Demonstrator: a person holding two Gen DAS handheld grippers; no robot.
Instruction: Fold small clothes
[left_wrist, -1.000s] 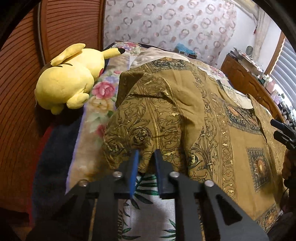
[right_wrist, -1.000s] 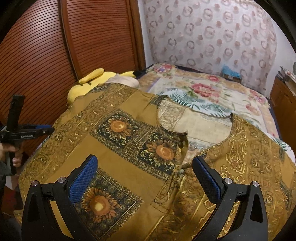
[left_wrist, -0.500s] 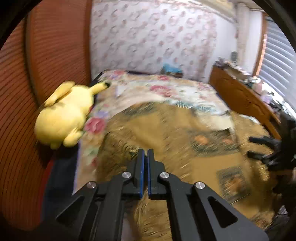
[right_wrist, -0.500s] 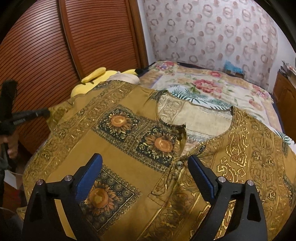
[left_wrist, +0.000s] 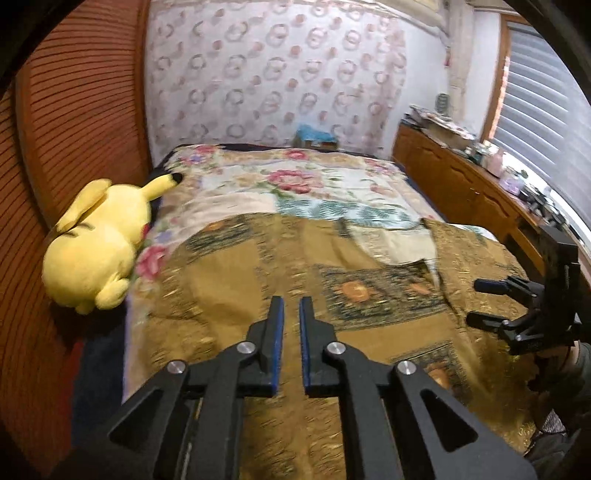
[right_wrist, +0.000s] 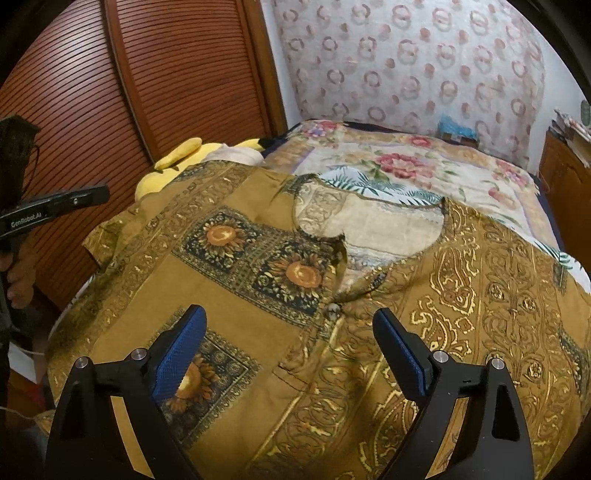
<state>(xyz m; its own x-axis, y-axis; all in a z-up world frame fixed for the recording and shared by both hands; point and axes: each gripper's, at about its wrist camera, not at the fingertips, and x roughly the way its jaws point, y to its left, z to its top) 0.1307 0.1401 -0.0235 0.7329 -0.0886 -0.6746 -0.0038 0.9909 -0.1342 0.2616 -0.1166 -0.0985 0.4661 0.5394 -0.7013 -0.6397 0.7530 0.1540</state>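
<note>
Both tongs, left gripper (left_wrist: 291, 310) just parted, right gripper (right_wrist: 289, 326) apart, we found empty; shirt (right_wrist: 295, 295) at twelve o'clock lay spread, unfolded.

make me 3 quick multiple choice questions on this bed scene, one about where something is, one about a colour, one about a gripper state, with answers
1. Where is the plush toy relative to the shirt?
A. beside it, at the edge of the bed by the slatted wooden door
B. on top of its collar
C. on the wooden dresser

2. What is the shirt's main colour?
A. white
B. mustard brown with gold print
C. red

3. How is the right gripper?
A. shut on a sleeve
B. shut with nothing in it
C. open above the shirt, nothing between its pads

Answers: 1 A, the yellow toy lies past the shirt's edge next to the door. 2 B, brown cloth with sunflower panels fills both views. 3 C, its blue pads stand wide apart over the button placket.
</note>
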